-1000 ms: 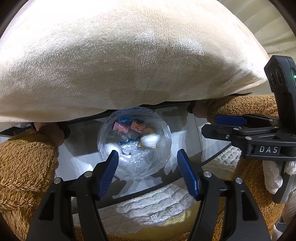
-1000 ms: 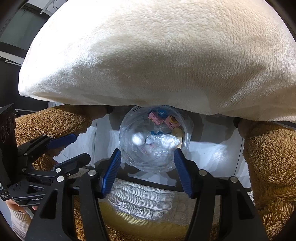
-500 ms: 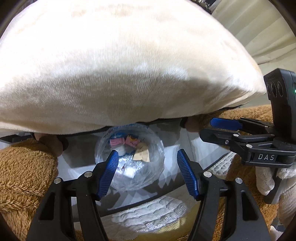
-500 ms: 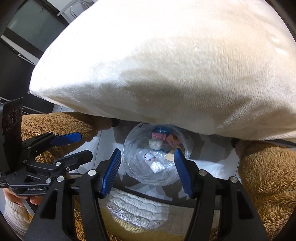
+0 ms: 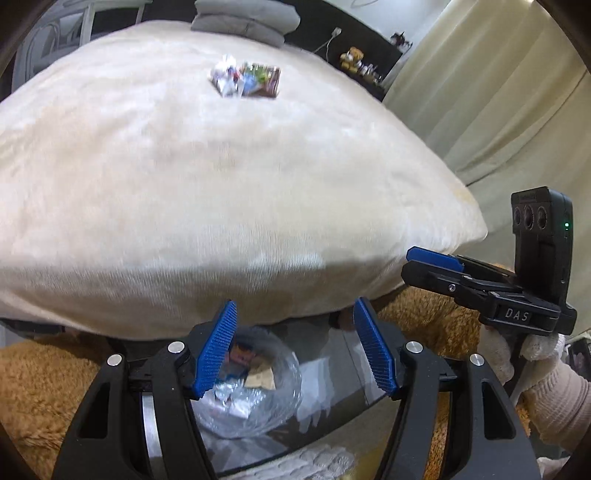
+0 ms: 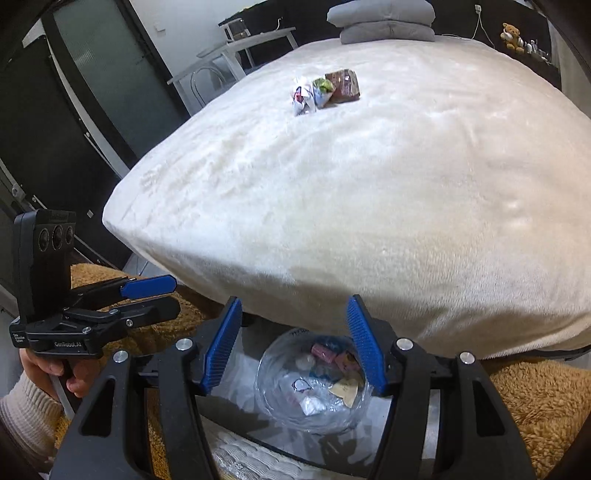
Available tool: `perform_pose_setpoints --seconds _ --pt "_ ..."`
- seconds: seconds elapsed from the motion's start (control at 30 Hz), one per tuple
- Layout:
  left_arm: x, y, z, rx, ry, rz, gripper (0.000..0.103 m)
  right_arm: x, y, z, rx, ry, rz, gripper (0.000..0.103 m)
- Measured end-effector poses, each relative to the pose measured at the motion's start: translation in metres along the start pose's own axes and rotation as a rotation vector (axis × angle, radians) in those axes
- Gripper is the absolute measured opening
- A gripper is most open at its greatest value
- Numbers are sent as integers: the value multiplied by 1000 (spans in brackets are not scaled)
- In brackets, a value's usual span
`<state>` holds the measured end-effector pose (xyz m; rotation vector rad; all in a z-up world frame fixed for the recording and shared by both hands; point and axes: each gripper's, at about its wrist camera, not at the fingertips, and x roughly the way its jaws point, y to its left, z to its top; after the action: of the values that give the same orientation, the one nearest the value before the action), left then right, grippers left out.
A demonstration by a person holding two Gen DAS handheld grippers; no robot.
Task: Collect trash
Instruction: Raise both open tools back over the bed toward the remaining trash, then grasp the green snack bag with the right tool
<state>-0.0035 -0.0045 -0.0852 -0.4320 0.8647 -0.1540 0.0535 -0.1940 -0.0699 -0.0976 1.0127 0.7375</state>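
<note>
A small pile of trash lies on top of the cream plush bed cover (image 6: 369, 184): a white crumpled wrapper (image 6: 303, 96), a green wrapper (image 6: 323, 88) and a brown packet (image 6: 344, 85); the left wrist view shows the same pile (image 5: 244, 79), blurred. Below the bed's near edge stands a clear round container (image 6: 314, 384) (image 5: 258, 391) holding several wrappers. My left gripper (image 5: 295, 306) (image 6: 162, 293) and right gripper (image 6: 293, 301) (image 5: 415, 264) are both open and empty, side by side above the container and well short of the pile.
Brown fuzzy fabric (image 6: 535, 398) flanks the container on both sides. Two grey cushions (image 6: 384, 22) are stacked at the bed's far end. A white table (image 6: 236, 48) and dark glass doors are at the left, and a pale curtain (image 5: 498, 92) is at the right.
Both grippers rose and tipped upward. The top of the bed and the trash pile came into view, and the clear container slid down behind the fingers. The jaws kept the same width.
</note>
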Motion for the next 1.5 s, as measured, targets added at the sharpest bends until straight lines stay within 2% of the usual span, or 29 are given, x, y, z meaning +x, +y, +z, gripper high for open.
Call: perform_pose_setpoints --seconds 0.17,0.37,0.8,1.23,1.5 --pt "-15 -5 18 27 -75 -16 64 -9 -2 24 -27 -58 -6 60" --pt "-26 2 47 33 -127 -23 64 -5 -7 52 -44 -78 -16 60" --pt "-21 39 110 -74 -167 -46 64 20 -9 109 -105 -117 -8 62" --pt "-20 68 167 -67 -238 -34 64 65 -20 163 -126 -124 -15 62" --pt "-11 86 190 -67 -252 -28 64 103 -32 200 -124 -121 -35 62"
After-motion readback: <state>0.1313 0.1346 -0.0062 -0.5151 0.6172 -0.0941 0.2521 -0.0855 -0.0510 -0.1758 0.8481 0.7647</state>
